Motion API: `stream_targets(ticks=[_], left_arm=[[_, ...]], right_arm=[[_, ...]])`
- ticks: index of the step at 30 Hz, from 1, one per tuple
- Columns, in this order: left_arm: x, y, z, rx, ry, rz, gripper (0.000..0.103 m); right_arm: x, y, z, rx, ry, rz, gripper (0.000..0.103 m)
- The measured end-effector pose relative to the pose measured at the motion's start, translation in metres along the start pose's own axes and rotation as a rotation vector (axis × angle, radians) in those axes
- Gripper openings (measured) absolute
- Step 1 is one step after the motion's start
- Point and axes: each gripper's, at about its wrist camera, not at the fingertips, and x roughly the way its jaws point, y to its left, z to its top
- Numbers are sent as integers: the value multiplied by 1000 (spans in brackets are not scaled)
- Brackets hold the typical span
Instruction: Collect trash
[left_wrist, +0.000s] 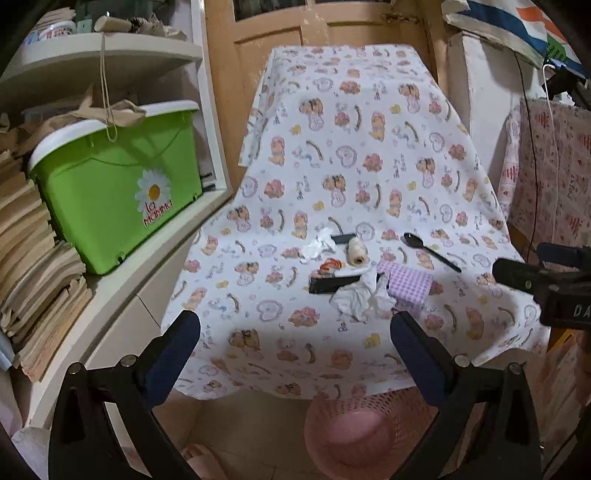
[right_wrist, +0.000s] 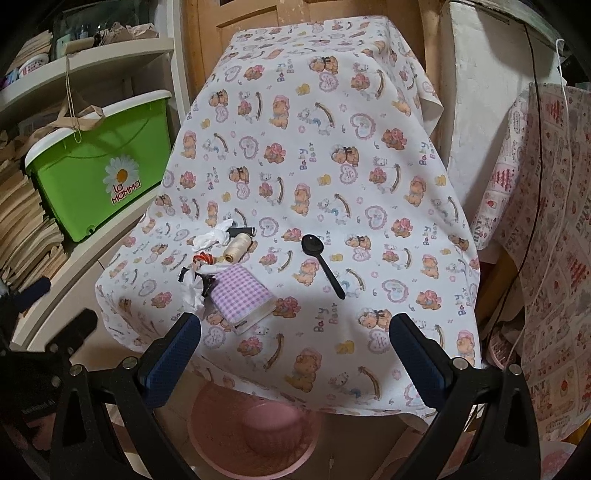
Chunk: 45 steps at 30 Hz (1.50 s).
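Currently both tools are hanging above the near edge of the table (right_wrist: 369, 110), nothing gripped: left tool (left_wrist: 295, 354) is sitting released, blue pads wide apart, and right tool (right_wrist: 295, 354) is likewise released and empty. Table is wearing a white tablecloth (left_wrist: 369, 147) printed with teddy bears and hearts; the words "Baby Bear" are repeating across it in the right wrist view. Trash is lying in a cluster near the front of the table: a crumpled white tissue (left_wrist: 360, 301) touching a black flat wrapper (left_wrist: 332, 284), a second smaller crumpled tissue (left_wrist: 319, 245) farther back, and a small red-and-white scrap (left_wrist: 330, 265) between them. Beside these, a cream thread spool (left_wrist: 357, 252) is lying on its side, a purple gingham box (right_wrist: 242, 293) is sitting just beside the front tissue, and a black plastic spoon (right_wrist: 321, 264) is lying apart to the right, bowl pointing away. A pink mesh basket (right_wrist: 255, 432) is standing on the floor below the table's front edge, between the tools. On the shelf to the left a green bin (right_wrist: 99, 166) with a white lid is showing a daisy sticker reading "La MaMMa"; stacked papers (left_wrist: 29, 258) are sitting beside it. A patterned cloth (right_wrist: 546, 258) on the right is showing "PRINT". Right tool's body, appearing at the edge of the left wrist view, is carrying letters "DA", the rest cut off.
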Motion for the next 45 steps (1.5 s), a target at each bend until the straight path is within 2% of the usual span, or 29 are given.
stream_targets(ticks=[4,13,16,20,39,45], left_arm=[[7,6,1,-12,36,-3,102],[6,8,1,-32,33,7,102],[-1,4,1,-17,-11,50,102],[-10,2,2,-4,-58,49,102],[-4,7,3,-24,-26,41,102],[1,10,2,-40,12,22,102]], right_arm=[[-2,-1,-1,-4,-5,-12,103],[-5,-2,-2,-10,-18,-23,103],[-6,0,-4,-29,-24,-31,103],[-10,2,-4,-39,-44,-42,103],[-10,9,-3,-64,-53,-46,103],[-14,9,-2,-62,-81,-30,103]])
